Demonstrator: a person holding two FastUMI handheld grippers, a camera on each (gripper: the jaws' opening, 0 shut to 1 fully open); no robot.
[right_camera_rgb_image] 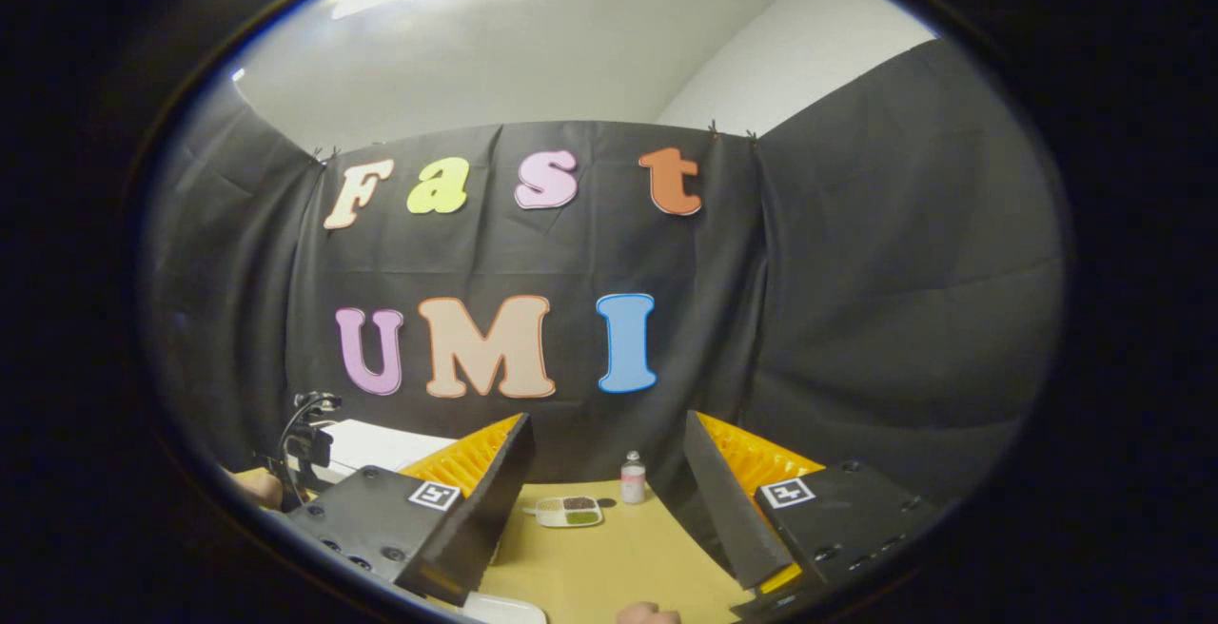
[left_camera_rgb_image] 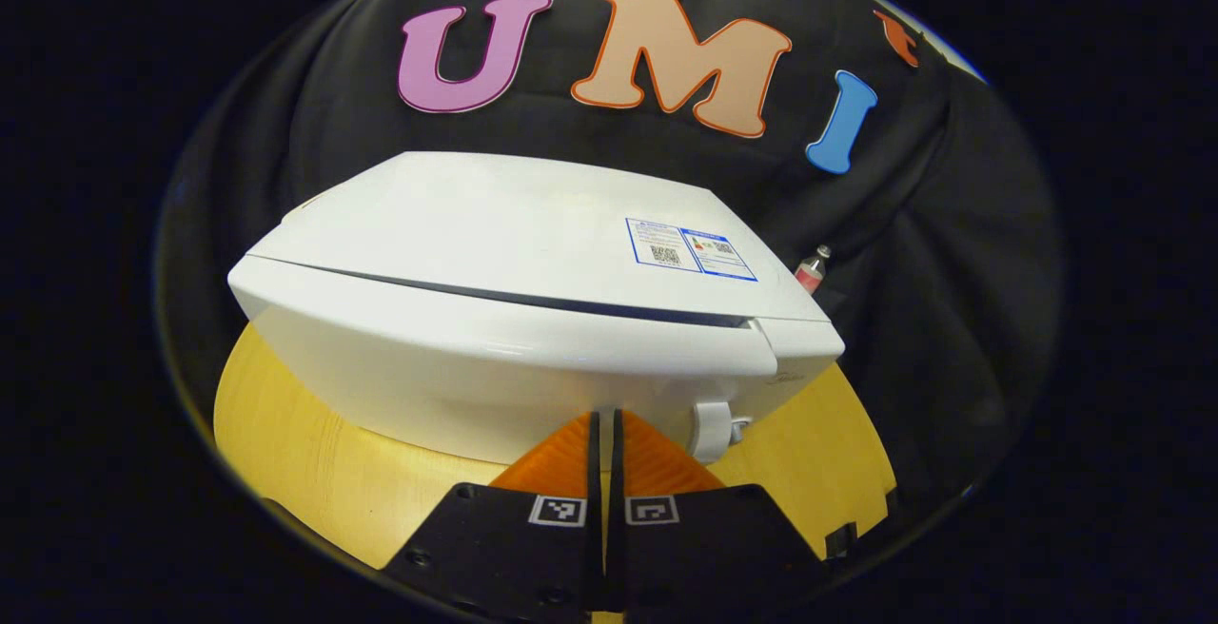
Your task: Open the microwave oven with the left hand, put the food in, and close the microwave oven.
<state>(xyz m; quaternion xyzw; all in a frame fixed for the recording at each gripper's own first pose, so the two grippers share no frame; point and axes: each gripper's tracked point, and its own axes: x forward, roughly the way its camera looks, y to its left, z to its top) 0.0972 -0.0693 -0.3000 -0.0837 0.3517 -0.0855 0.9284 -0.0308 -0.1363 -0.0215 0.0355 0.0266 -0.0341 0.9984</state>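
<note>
Two claws: left (left_camera_rgb_image: pixel 605 434) closed, right (right_camera_rgb_image: pixel 604 472) spread.

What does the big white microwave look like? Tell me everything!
The microwave is glossy white with rounded corners, like smooth plastic. A dark seam runs across its front and the door looks closed. A blue-edged sticker sits on top, a white knob low at the front. It stands on the yellow wooden table. The left tongs, shut, are right at its front.

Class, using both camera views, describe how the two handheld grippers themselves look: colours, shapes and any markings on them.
Both are built alike. The left gripper has two black, flat-topped blocks with visible screw holes, each carrying a small square black-and-white marker, and orange wedge-shaped fingers narrowing toward the tips. The right gripper shows the same black blocks and square markers; its fingers have ribbed orange-yellow backs and flat dark inner faces.
</note>
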